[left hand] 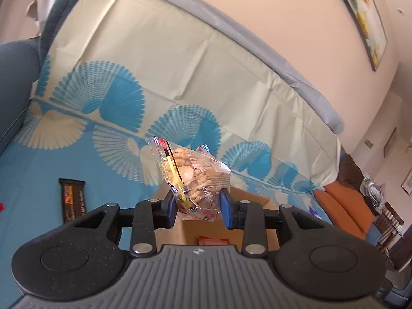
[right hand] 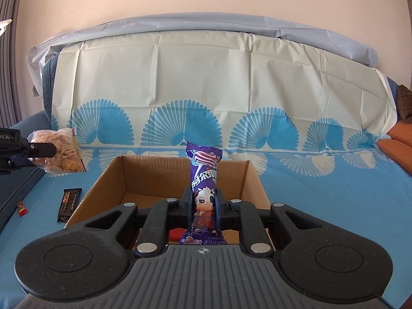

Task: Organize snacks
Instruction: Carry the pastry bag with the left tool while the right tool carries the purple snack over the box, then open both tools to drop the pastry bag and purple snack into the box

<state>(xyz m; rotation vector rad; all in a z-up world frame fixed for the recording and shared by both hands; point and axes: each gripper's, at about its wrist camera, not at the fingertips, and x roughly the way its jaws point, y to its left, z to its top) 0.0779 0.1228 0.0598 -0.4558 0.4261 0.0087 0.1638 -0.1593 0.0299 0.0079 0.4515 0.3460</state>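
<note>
Purple candy pack (right hand: 204, 193) stands pinched upright between the right jaws.

box floor (right hand: 144, 200): near part hidden behind right gripper (right hand: 204, 207)
red packet (right hand: 177, 233): mostly hidden
dark bar (right hand: 69, 204): print unreadable

Our left gripper (left hand: 197, 207) pinches a clear bag of biscuits (left hand: 191, 177) above an open cardboard box (left hand: 213, 228) on our blue fan-patterned cloth (left hand: 108, 134); a dark chocolate bar (left hand: 73, 200) lies to the left.
</note>
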